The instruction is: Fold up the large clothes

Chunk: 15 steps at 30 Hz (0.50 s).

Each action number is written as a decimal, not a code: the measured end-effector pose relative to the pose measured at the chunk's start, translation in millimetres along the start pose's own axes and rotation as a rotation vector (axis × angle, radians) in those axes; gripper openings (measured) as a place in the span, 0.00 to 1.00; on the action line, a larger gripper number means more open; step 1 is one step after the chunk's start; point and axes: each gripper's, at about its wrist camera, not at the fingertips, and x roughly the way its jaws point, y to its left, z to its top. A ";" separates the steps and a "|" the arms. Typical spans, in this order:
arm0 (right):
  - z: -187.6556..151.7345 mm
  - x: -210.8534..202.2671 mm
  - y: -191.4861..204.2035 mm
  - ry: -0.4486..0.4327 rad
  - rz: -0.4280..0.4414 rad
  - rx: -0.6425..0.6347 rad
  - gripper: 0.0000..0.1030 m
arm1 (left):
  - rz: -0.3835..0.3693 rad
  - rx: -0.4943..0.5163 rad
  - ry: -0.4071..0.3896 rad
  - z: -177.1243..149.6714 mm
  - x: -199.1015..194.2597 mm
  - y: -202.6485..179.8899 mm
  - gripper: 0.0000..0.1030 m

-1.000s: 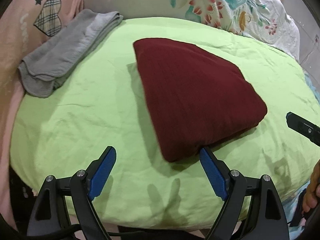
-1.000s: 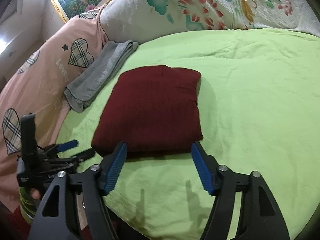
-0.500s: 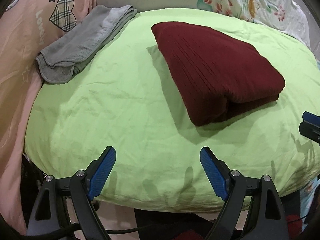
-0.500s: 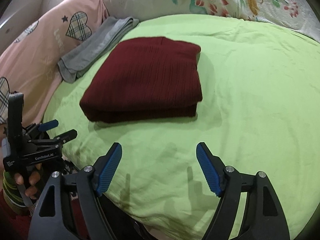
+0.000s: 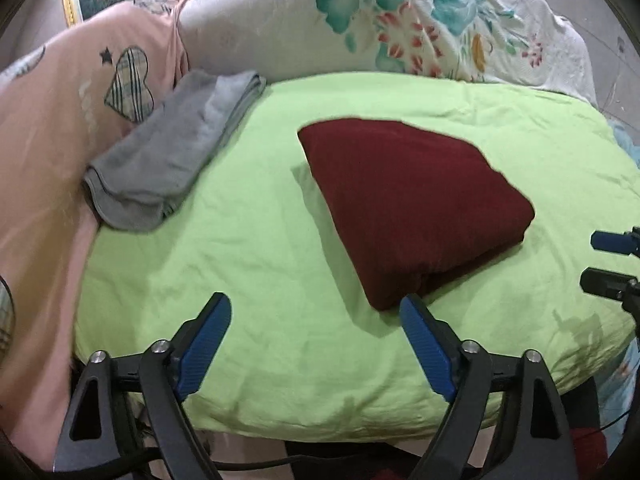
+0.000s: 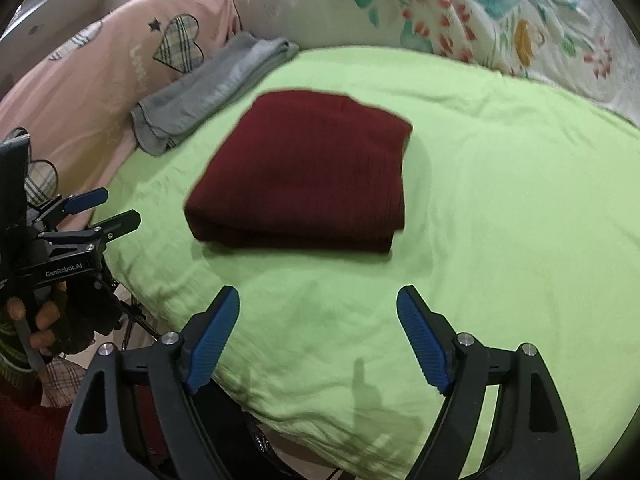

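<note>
Green bedsheet (image 5: pixel 256 248) under folded maroon garment (image 5: pixel 408 200); left gripper (image 5: pixel 316 320) and right gripper (image 6: pixel 318 312) fingers spread wide, empty.

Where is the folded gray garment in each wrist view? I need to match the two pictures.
Left wrist view: the folded gray garment lies at upper left, on the left edge of the green sheet, against the pink bedding.
Right wrist view: it lies at upper left, farther back, left of the folded maroon garment.
Shared landmark: the plaid heart on the pink bedding, just beside it.
</note>
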 end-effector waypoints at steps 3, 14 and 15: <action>13.3 -13.4 0.3 -0.029 0.007 -0.021 0.88 | 0.003 -0.001 -0.004 13.4 -7.5 3.1 0.93; 8.8 14.9 -3.4 -0.014 0.026 0.017 1.00 | 0.035 -0.002 0.059 6.9 22.9 -6.3 0.96; 8.4 18.4 -4.2 -0.010 0.028 0.025 1.00 | 0.033 -0.003 0.064 6.5 25.1 -7.5 0.96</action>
